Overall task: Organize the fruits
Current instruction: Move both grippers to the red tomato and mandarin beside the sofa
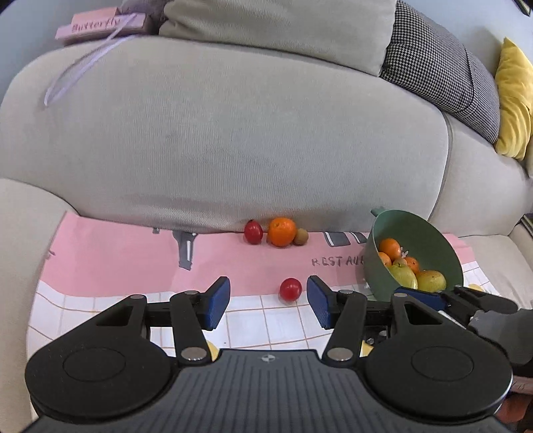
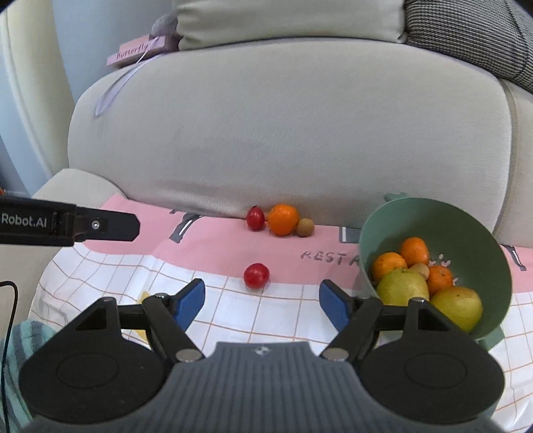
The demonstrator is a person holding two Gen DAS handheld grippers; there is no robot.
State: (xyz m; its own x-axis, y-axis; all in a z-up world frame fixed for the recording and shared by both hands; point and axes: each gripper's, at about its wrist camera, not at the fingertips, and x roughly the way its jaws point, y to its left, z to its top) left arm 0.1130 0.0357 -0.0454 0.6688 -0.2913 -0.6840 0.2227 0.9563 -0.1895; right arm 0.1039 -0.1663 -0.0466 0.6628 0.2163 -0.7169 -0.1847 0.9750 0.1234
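Note:
A green bowl (image 1: 429, 233) (image 2: 443, 226) stands tilted on the right of a pink and white cloth (image 1: 116, 259) (image 2: 216, 246), holding oranges and yellow-green fruit. A small red fruit (image 1: 290, 289) (image 2: 256, 275) lies alone on the cloth. Another red fruit (image 1: 253, 232) (image 2: 255, 218), an orange (image 1: 281, 231) (image 2: 283, 219) and a small brown fruit (image 1: 300, 236) (image 2: 305, 227) sit in a row against the sofa back. My left gripper (image 1: 268, 301) is open, just short of the lone red fruit. My right gripper (image 2: 261, 301) is open and empty, near the bowl's left side.
The grey sofa back (image 1: 233, 140) rises right behind the fruit row. A pink "Butterfly" box (image 1: 100, 28) with a ribbon lies on top of it. Houndstooth (image 1: 439, 66) and yellow (image 1: 514, 100) cushions are at the right. The left gripper's arm (image 2: 66, 226) shows at the left.

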